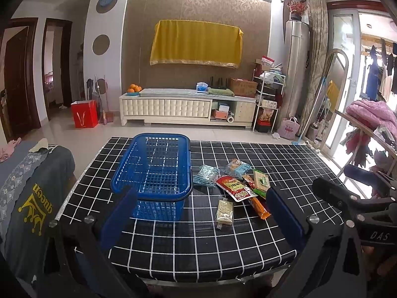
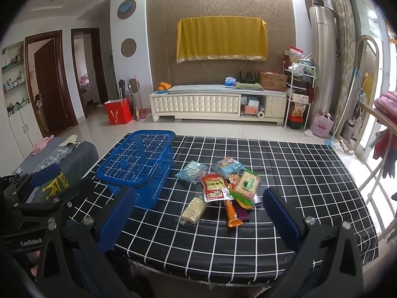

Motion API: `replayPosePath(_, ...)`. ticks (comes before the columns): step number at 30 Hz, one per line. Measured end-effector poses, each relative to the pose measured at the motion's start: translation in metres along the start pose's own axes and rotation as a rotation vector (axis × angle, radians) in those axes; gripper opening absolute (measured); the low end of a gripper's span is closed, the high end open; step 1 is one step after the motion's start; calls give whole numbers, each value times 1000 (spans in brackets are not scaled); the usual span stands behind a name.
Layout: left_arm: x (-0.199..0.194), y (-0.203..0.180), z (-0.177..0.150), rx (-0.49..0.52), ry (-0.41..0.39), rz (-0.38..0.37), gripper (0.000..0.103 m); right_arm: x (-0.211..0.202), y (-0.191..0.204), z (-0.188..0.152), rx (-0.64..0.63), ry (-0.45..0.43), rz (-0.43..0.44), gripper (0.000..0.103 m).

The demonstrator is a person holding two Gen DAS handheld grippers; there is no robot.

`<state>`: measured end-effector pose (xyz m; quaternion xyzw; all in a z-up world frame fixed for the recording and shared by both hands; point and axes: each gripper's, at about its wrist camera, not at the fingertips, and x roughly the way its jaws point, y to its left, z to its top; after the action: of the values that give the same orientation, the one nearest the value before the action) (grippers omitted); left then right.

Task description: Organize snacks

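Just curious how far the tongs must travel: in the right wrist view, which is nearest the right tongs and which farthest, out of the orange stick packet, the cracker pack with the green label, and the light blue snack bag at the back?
1. Orange stick packet, front of the pile, nearest the right tongs.
2. Green-label cracker pack, right side, mid-pile.
3. Light blue snack bag, back of the pile, farthest.

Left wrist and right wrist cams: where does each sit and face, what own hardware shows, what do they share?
Left wrist: on the left gripper, low at the table's near edge, facing the blue basket; jaws open, right gripper at the right edge.
Right wrist: on the right gripper, facing the snack pile; jaws open, left gripper at the left edge.
Shared: basket, snacks, checked tablecloth, TV cabinet.
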<state>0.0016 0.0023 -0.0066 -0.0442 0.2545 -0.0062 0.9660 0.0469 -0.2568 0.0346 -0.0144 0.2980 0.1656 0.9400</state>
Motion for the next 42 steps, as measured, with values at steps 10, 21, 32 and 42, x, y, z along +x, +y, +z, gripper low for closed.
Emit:
replayPosePath(10, -1, -1, 0, 1, 8, 2, 103, -1, -2, 0, -3, 10, 5, 103)
replayPosePath(21, 0, 0, 0, 0, 10, 1, 103, -2, -1, 0, -5, 9, 9, 103)
replayPosePath(32, 6, -9, 9, 20, 15, -13, 103, 0, -9, 8, 10, 8, 19, 103)
replayPosePath(42, 33, -28, 44, 34, 9, -51, 103, 15, -39, 40, 37, -26, 10, 103)
